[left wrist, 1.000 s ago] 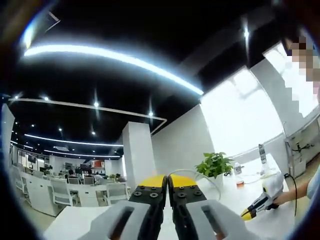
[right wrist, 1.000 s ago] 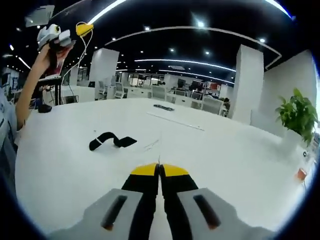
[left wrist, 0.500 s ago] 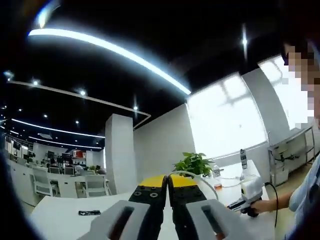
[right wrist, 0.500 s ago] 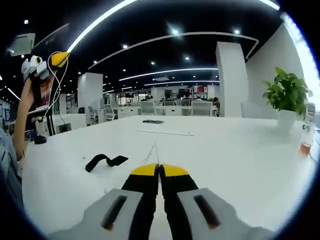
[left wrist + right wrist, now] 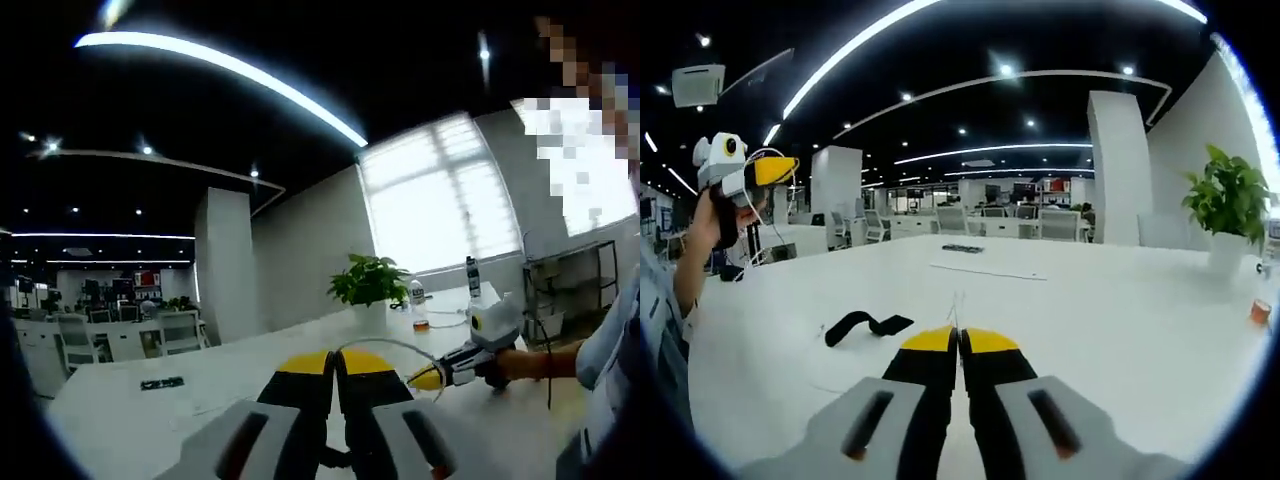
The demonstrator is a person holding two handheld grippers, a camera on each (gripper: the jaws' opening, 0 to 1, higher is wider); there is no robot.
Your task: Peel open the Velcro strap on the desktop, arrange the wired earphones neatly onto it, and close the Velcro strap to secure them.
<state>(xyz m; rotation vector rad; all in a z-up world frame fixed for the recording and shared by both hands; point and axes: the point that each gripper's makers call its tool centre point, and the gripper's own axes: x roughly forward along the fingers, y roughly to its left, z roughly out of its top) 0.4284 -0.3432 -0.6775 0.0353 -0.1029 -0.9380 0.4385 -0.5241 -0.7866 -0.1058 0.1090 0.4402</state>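
Note:
The black Velcro strap (image 5: 865, 325) lies curled on the white desktop (image 5: 1110, 320), left of and beyond my right gripper (image 5: 960, 336). That gripper's jaws are shut, and a very thin white earphone wire (image 5: 958, 306) rises from between the tips. In the left gripper view my left gripper (image 5: 335, 358) is shut too, with the white earphone wire (image 5: 392, 345) arching from its tips toward the right gripper (image 5: 428, 377), held by a hand at the right. In the right gripper view the left gripper (image 5: 778, 170) is held up at the left, wire dangling below it.
A potted plant (image 5: 368, 285) (image 5: 1235, 200) stands at the table's far side beside a bottle (image 5: 415, 293) and a small cup (image 5: 1260, 312). A dark flat object (image 5: 965, 248) (image 5: 160, 383) lies farther along the table. The person's arm (image 5: 690, 265) is at the left.
The left gripper has come down from high overhead to nearer table height, still trailing the wire. Both views have shifted with the hands. The strap lies where it was.

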